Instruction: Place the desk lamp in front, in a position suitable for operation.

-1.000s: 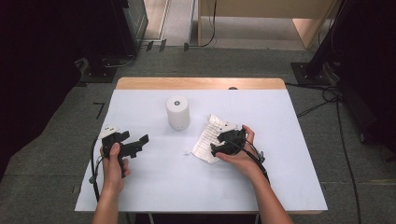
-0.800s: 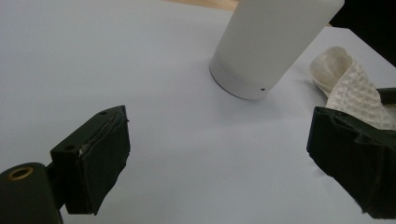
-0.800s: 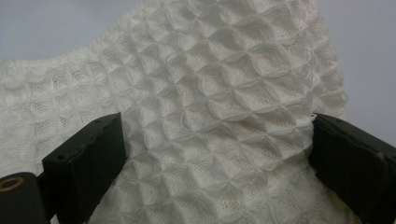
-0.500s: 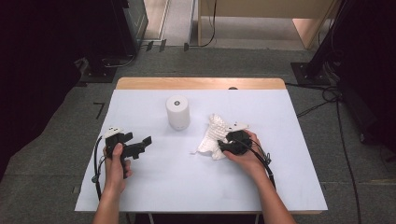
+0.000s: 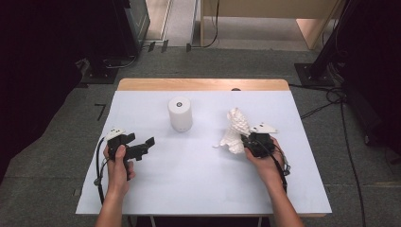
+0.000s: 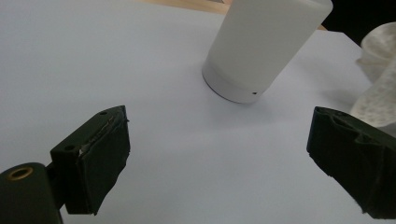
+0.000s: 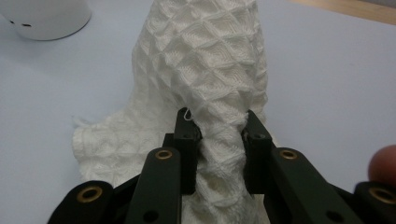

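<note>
A white waffle-weave cloth (image 5: 235, 128) stands bunched up on the white table (image 5: 189, 175), right of centre. My right gripper (image 5: 247, 142) is shut on a fold of it; its jaws have just been closing with the cloth between them. In the right gripper view both pads pinch the cloth (image 7: 210, 60) at the right gripper (image 7: 217, 127), and the fabric rises in a peak beyond. My left gripper (image 5: 140, 142) hovers open at the table's left, holding nothing. A white cylinder (image 5: 180, 113) stands upright between the two; the left gripper (image 6: 219, 135) points toward the cylinder (image 6: 257, 46).
The table's wooden far edge (image 5: 203, 84) borders dark carpet with cables and stands. The cylinder (image 7: 44, 14) sits to the left of the cloth in the right gripper view. A corner of the cloth (image 6: 378, 70) appears at the right in the left gripper view.
The cloth lay flat a second ago; now it is gathered into a raised bunch. My right gripper closed on it and moved right and slightly up. The left hand stayed put.
</note>
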Motion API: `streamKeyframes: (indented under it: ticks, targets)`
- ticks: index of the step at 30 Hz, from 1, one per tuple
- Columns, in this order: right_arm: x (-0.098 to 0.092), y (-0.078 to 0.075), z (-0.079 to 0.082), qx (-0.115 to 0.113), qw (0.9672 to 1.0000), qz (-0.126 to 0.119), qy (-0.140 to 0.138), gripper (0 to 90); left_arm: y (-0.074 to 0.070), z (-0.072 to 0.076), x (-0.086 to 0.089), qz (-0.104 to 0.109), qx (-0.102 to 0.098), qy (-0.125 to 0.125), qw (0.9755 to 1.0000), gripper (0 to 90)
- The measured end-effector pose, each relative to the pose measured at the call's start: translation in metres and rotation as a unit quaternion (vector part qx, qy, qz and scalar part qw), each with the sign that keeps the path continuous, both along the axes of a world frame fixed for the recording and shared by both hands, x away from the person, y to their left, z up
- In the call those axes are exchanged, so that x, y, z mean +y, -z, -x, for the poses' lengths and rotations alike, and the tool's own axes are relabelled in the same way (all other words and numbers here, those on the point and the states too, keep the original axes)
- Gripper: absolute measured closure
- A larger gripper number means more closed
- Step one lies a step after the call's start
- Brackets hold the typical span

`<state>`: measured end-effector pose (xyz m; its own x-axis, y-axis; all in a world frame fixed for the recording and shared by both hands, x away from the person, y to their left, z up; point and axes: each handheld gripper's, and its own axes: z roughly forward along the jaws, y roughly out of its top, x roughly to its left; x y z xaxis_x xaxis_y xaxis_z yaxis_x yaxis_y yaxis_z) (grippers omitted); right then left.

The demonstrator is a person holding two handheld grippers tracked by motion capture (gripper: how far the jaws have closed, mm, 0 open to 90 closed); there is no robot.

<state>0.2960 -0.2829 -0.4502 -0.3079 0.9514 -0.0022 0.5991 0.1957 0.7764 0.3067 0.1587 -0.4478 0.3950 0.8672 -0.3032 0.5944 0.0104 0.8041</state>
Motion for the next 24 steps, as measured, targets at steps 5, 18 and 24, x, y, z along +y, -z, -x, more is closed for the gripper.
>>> streamKeyframes:
  ticks: [5, 18, 24]
  targets:
    - [-0.036, -0.008, 0.032, 0.005, 0.9997, -0.002, 0.024, 71.2, -0.004, 0.004, -0.012, -0.072, -0.035, -0.023, 0.9965, 6.4]
    - [-0.067, 0.014, 0.049, 0.012, 0.9979, -0.057, 0.028, 48.6, 0.003, -0.001, -0.049, -0.084, -0.046, 0.016, 0.9953, 6.0]
    - [-0.062, 0.008, 0.052, -0.019, 0.9975, -0.066, 0.016, 15.4, -0.001, -0.006, -0.061, -0.070, -0.057, 0.034, 0.9953, 0.0]
